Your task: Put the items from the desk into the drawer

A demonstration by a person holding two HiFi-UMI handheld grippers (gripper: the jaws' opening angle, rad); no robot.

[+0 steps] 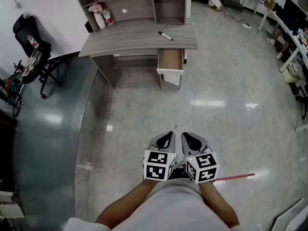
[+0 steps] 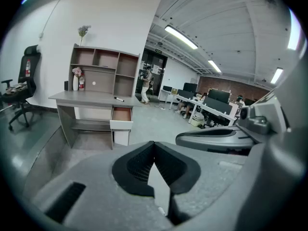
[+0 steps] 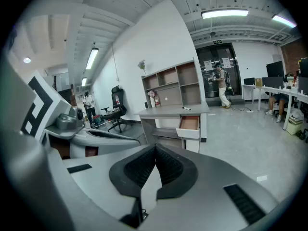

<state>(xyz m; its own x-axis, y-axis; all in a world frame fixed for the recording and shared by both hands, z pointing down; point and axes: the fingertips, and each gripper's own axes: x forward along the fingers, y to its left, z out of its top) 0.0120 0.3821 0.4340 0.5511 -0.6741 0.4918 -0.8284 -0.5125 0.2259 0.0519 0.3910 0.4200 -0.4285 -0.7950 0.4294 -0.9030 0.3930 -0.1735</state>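
Two closed, empty jaw pairs here, left gripper point(image 2: 154, 150) and right gripper point(image 3: 155, 150) side by side, well apart from the desk point(image 1: 130, 40) where the marker point(image 1: 165, 35) lies near the open drawer point(image 1: 171, 59), so I'd walk in close, then open one wide over it.
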